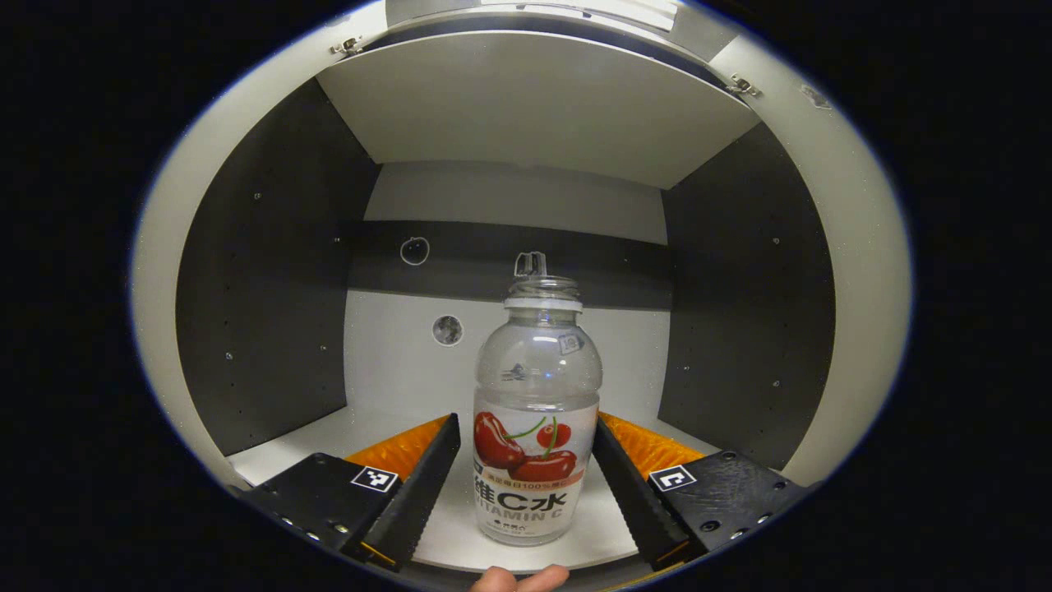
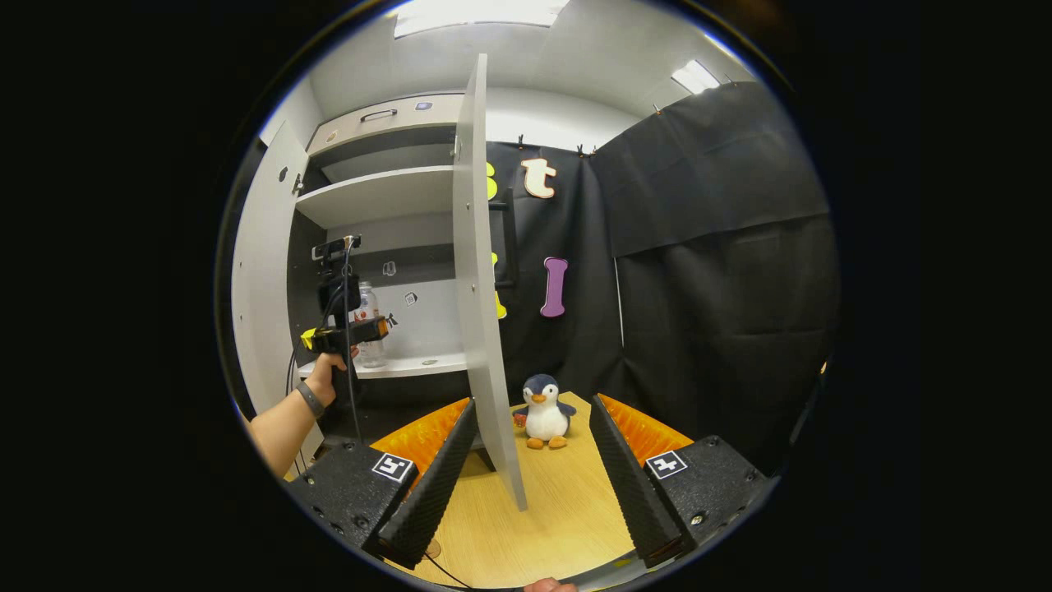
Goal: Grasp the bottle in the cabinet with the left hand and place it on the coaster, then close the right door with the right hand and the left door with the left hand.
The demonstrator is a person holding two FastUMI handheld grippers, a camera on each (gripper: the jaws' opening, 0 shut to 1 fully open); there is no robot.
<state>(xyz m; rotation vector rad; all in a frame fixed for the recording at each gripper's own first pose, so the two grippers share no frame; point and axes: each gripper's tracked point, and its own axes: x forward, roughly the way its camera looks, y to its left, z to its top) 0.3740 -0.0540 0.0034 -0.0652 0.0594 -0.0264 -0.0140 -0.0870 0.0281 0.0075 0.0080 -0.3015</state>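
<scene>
Left claw [image 1: 526,485] spread wide inside the cabinet [image 1: 263,271], fingers flanking the bottle [image 1: 536,427] on either side, neither pressing on it; contact cannot be told at the label's edges. Right claw [image 2: 530,473] likewise spread, grasping nothing, hovering over the wooden surface [image 2: 542,510] in front of the cabinet [image 2: 386,197].

Landmark taken as the cabinet. Seen from the right gripper view: both doors swung out, right door [image 2: 481,279] standing edge-on between the right claw's fingers, left door [image 2: 263,271] open at the cabinet's far side. Upper shelf [image 2: 378,193] spanning the cabinet interior above; lower shelf [image 2: 394,366] carrying the bottle [image 2: 367,316]. Left claw [image 2: 374,329] noted at the cabinet opening, at the bottle, held by a hand [image 2: 330,366] with a band at the wrist.

Seen from the left gripper view: bottle upright on the cabinet's lower shelf [image 1: 394,411], clear-bodied, capless as far as can be told, label with red fruit on the lower half. Dark side panels and pale back wall behind it; two small round marks on the back wall left of the bottle.

Plush penguin [image 2: 544,411] standing on the surface outside the cabinet, just beyond the right door's lower edge, between the right claw's fingers.
</scene>
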